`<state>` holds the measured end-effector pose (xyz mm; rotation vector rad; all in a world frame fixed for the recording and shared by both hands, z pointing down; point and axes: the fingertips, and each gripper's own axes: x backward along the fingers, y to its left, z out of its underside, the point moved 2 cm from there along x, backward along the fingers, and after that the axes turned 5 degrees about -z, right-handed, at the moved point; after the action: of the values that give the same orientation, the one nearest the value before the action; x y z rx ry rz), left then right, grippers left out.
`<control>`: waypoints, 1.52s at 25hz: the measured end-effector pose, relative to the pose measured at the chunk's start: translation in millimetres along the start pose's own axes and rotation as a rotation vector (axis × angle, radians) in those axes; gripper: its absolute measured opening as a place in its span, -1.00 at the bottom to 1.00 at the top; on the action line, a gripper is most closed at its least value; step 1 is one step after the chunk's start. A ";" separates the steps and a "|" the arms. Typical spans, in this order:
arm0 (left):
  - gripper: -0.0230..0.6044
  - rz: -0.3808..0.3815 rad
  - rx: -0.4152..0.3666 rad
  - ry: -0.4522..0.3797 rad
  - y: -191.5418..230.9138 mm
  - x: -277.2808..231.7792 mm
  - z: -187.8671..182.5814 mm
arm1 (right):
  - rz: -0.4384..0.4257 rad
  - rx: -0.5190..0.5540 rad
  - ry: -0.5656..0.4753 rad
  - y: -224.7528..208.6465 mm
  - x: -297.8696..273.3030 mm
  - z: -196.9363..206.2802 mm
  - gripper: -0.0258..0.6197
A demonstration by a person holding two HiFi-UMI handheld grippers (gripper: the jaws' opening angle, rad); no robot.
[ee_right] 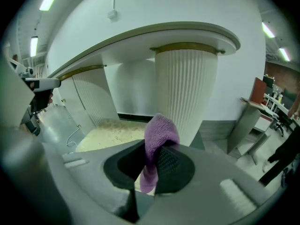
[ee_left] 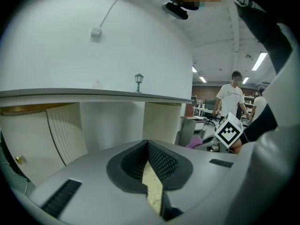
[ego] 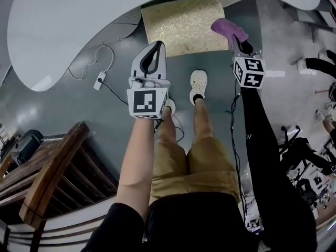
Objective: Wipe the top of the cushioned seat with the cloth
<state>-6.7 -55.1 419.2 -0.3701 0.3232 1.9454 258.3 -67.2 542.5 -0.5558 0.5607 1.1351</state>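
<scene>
right gripper point(ee_right: 151, 165): jaws pinching purple cloth point(ego: 229, 28), held at right edge of cushioned seat point(ego: 181, 25) | left gripper point(ego: 156, 47): jaws pressed together, empty, at cushioned seat's near-left corner | contact with seat: can't tell

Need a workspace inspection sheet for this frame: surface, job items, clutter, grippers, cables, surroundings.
Surface: seat top bare, gold pattern.
Job's things: purple cloth held up at the seat's right edge; contact cannot be told.
Clutter: nothing seen on the seat.
Grippers: right gripper shut on the cloth; left gripper shut, empty.
Cables: white cable on the floor left of the seat; black cable by the right arm.
Surroundings: white table behind the seat; wooden furniture lower left; person standing far off.
</scene>
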 end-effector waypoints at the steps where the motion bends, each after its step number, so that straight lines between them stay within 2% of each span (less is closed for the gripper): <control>1: -0.90 0.003 0.001 0.005 -6.6 -4.6 -1.0 | 0.016 -0.007 0.009 -10.5 1.8 4.2 -0.83; 7: -0.90 0.009 -0.006 0.017 -31.2 -26.5 -5.7 | 0.133 -0.014 0.025 -61.1 12.5 17.3 -0.83; 9: -0.90 0.012 -0.009 0.019 -34.0 -31.3 -5.8 | 0.133 -0.041 0.051 -67.7 8.3 26.5 -0.83; 11: -0.90 0.014 -0.002 0.022 -35.8 -34.6 -5.0 | 0.091 -0.059 0.099 -65.1 -2.3 39.2 -0.83; 13: -0.90 0.014 0.008 0.024 -37.2 -36.5 -4.0 | -0.003 -0.086 0.145 -51.5 -17.3 50.3 -0.83; 15: -0.90 0.015 0.012 0.025 -37.6 -37.7 -3.1 | -0.134 -0.099 0.172 -27.1 -33.3 56.1 -0.83; 17: -0.90 0.015 0.009 0.028 -35.9 -39.5 -2.0 | -0.231 -0.058 0.187 -3.6 -45.6 56.5 -0.83; 18: -0.90 0.015 0.007 0.031 -33.9 -40.3 -0.8 | -0.253 -0.032 0.193 4.1 -49.7 56.3 -0.83; 28: -0.90 -0.003 0.008 0.034 12.4 -14.2 6.4 | -0.285 -0.010 0.219 60.6 -71.1 53.8 -0.83; 38: -0.90 -0.021 -0.005 0.040 74.3 16.8 17.5 | -0.374 0.030 0.244 164.7 -98.2 51.5 -0.83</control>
<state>-83.3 -62.9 432.5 -0.4145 0.3389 1.9205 79.1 -46.3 625.3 -0.7444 0.6500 0.7081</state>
